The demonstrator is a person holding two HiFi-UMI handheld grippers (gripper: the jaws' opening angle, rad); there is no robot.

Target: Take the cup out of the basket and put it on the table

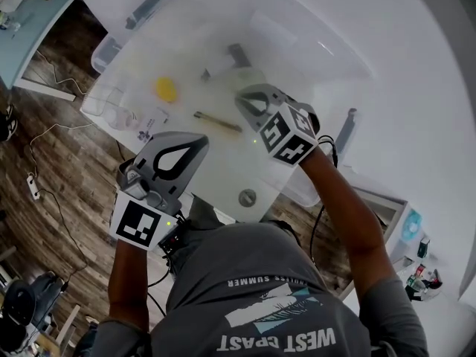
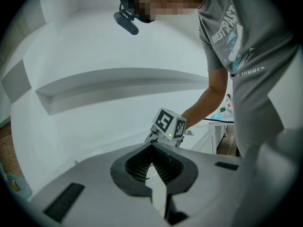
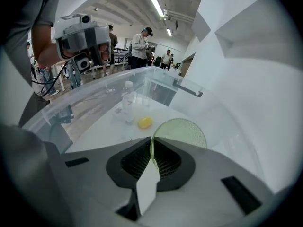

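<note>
- Right arm (image 1: 349,207) reaches forward over the basket (image 1: 104,50); the right gripper (image 1: 251,95) slopes steeply down.
- Its jaws are clamped on the rim of the green cup (image 3: 182,131).
- The cup hangs over the basket's inside, not on the table (image 1: 416,88).
- Left gripper (image 1: 182,143) is held about level at the basket's near edge, jaws together and empty.
- The basket is clear plastic and holds a yellow item (image 1: 166,88) and a thin stick (image 1: 218,122).
- The table is white and the floor (image 1: 44,162) is wood.
- People (image 3: 142,44) stand in the background.
</note>
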